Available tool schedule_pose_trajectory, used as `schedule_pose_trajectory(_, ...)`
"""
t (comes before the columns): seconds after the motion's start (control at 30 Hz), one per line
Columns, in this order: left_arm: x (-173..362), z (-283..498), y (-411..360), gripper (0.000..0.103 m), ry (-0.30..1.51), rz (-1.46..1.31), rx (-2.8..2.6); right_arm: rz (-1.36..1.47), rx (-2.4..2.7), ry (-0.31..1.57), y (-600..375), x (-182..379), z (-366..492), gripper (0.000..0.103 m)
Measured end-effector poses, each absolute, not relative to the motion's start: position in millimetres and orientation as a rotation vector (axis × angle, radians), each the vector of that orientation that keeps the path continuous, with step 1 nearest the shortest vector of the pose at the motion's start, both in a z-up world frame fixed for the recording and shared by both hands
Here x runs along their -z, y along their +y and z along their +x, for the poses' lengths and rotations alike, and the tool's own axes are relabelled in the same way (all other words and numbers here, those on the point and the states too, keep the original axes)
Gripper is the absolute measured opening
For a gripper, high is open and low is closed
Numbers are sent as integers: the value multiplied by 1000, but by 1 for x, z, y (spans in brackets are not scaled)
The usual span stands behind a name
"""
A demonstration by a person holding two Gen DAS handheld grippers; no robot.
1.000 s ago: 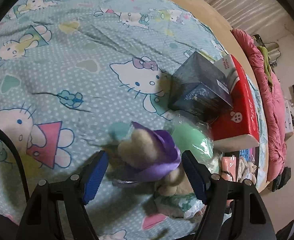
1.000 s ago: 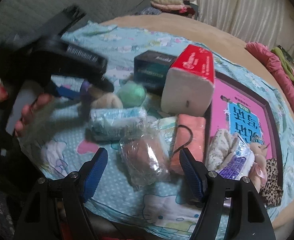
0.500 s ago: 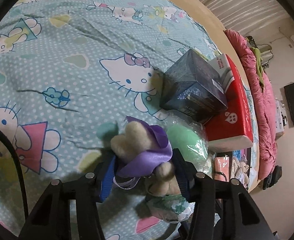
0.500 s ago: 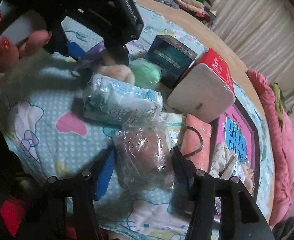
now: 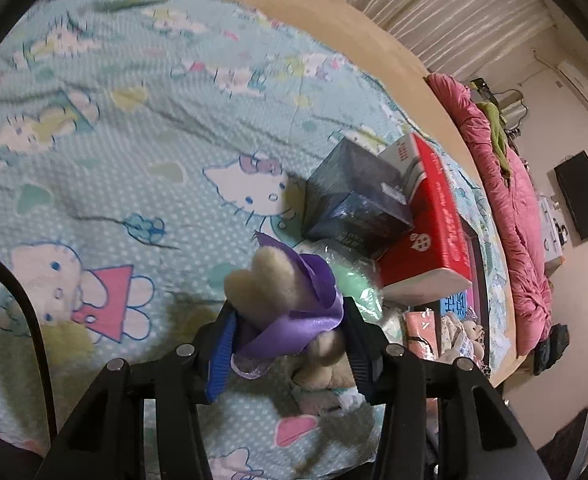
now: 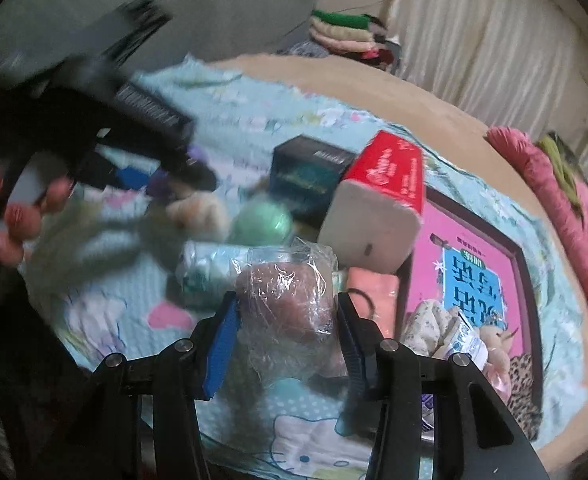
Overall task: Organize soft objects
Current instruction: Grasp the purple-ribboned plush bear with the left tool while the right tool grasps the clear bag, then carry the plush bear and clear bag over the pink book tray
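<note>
The left gripper point(image 5: 289, 332) has its jaws closed in on a small cream plush toy point(image 5: 269, 288) wrapped in a purple ribbon point(image 5: 306, 320); the toy sits between the blue pads, raised a little above the cartoon-cat bedsheet point(image 5: 133, 152); just to its right lies a green ball point(image 5: 354, 284) in clear wrap, with a dark blue box point(image 5: 354, 200) and a red and white tissue pack point(image 5: 434, 216) farther back. The right gripper point(image 6: 285, 336) has its jaws pressed against a brown ball point(image 6: 289, 304) in crinkled clear plastic, held near the camera; a pale blue packet point(image 6: 209, 264) lies beyond it; a pink book point(image 6: 474, 264) lies to the right.
</note>
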State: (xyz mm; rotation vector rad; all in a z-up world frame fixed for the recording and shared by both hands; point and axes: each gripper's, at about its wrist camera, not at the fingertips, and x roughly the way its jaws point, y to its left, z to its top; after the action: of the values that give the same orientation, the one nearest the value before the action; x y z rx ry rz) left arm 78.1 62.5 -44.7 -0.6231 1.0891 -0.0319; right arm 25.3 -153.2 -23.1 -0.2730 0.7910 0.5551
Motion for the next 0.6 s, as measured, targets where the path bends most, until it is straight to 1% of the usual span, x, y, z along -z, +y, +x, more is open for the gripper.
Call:
schedule_pose_trajectory(0.23, 8, 68, 49, 49, 1035, -535, 55, -85, -544, 739, -176, -1, 27, 49)
schedule_pose_trajectory(0.6, -35, 63, 10, 49, 975, -407, 95, 73, -464, 670, -221, -23, 26, 49)
